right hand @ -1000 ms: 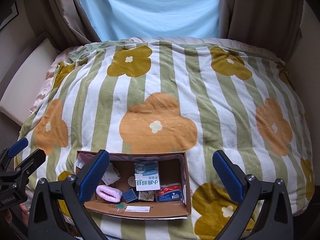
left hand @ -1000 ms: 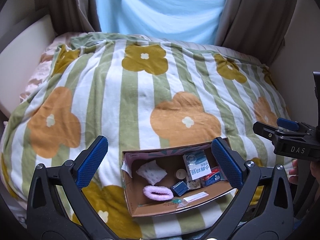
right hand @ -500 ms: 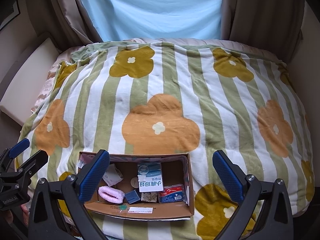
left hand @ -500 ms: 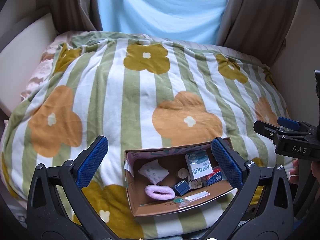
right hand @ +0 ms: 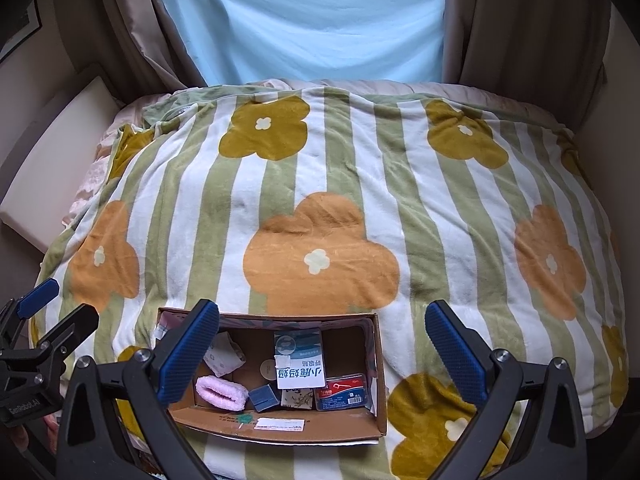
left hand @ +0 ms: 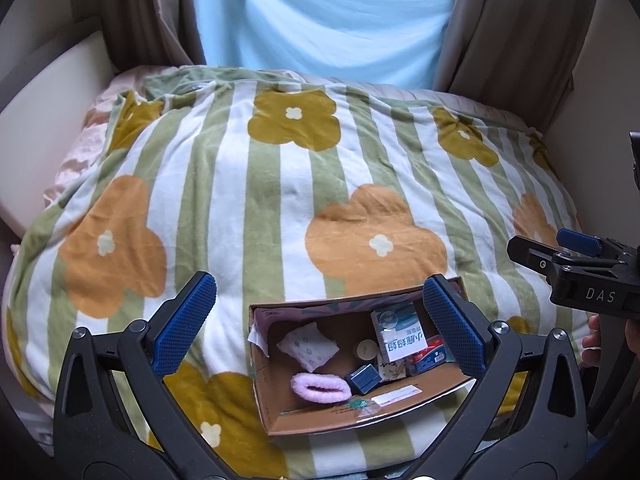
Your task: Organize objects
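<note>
An open cardboard box point(left hand: 320, 420) point(right hand: 376, 368) sits on the near edge of the bed. Inside lie a pink fluffy item point(left hand: 320, 388) point(right hand: 222, 392), a white packet point(left hand: 308, 346), a white-and-blue carton point(left hand: 398, 334) point(right hand: 298, 360), a small dark blue box point(left hand: 363, 378) point(right hand: 263, 396) and a red-and-blue case point(right hand: 342, 392). My left gripper point(left hand: 318, 328) is open and empty above the box. My right gripper point(right hand: 322, 348) is open and empty, above the box's right part. Each gripper shows at the edge of the other's view.
A striped blanket with orange and mustard flowers point(left hand: 280, 200) point(right hand: 340, 200) covers the bed. Beige curtains and a light blue sheet point(right hand: 304, 20) hang behind. A cream padded side panel point(left hand: 48, 100) lines the left; a wall closes the right.
Both grippers have drifted slightly; the box sits a little further right and lower in the views. Jaws stay open and nothing was grasped.
</note>
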A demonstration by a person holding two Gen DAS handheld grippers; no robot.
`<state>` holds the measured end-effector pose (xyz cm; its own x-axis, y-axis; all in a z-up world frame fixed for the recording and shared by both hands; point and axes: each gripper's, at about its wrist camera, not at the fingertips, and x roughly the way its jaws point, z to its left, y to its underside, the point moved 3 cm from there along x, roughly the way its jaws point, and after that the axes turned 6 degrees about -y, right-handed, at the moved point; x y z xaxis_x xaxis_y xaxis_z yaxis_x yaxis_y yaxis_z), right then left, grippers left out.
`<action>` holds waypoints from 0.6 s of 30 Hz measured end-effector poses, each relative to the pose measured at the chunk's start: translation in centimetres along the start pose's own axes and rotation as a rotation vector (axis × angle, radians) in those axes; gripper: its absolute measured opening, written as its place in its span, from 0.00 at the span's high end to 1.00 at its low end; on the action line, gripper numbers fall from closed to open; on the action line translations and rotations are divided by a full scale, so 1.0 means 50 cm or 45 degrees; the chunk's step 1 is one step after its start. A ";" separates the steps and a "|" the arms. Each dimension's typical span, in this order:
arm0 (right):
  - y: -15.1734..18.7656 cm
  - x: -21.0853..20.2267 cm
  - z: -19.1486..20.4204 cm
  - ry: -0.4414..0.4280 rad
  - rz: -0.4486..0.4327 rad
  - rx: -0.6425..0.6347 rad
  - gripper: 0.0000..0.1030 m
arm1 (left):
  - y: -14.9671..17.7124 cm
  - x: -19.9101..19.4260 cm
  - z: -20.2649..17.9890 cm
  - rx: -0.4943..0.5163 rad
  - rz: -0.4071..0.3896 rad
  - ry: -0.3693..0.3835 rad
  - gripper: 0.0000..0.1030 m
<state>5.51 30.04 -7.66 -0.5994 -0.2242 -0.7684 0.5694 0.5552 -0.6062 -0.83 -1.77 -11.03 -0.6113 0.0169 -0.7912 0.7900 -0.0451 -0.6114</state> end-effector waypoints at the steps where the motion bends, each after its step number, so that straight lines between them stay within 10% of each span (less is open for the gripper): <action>1: 0.001 0.001 -0.001 0.002 -0.002 -0.006 0.00 | 0.000 0.000 -0.002 0.000 0.000 0.001 0.00; 18: -0.005 -0.003 -0.008 -0.006 -0.021 -0.023 0.00 | 0.001 0.002 -0.007 0.014 0.006 0.001 0.00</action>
<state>5.23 30.23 -7.31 -0.6061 -0.2369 -0.7592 0.5494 0.5655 -0.6151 -0.83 -1.41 -11.16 -0.6073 0.0175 -0.7943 0.7926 -0.0562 -0.6072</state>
